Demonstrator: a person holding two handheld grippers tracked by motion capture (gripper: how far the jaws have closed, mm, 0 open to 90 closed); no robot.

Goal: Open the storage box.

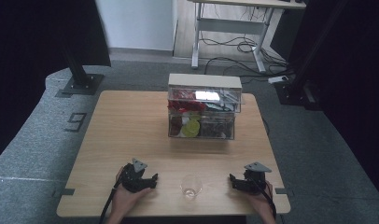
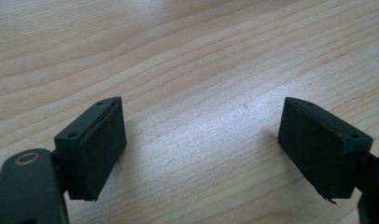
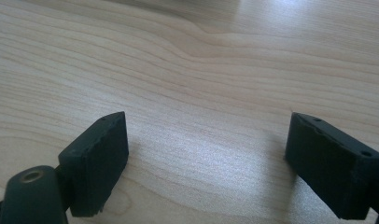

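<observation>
- nothing has been picked up yet. the small clear drinking glass (image 1: 191, 187) stands upright and looks empty, near the front edge of the light wooden table (image 1: 131, 135), between the 2 hands.
- the left gripper (image 1: 154, 179) rests on the table just beside the glass, on its left. its black jaws are spread wide with only bare wood between them, as the left gripper view shows (image 2: 201, 140).
- the right gripper (image 1: 232, 179) rests on the other side of the glass, a bit further off. its jaws are spread wide too, with nothing between them (image 3: 206, 154).
- it looks like the very start: all the work is still left to do.
- further back in the middle of the table stands a clear plastic box with 2 rows of compartments and a beige top (image 1: 202, 107). it holds red, yellow, white and dark things, too small to tell what they are.
- the table between the glass and the box is bare, so nothing blocks the way. the glass could tip if a gripper bumps it.
</observation>
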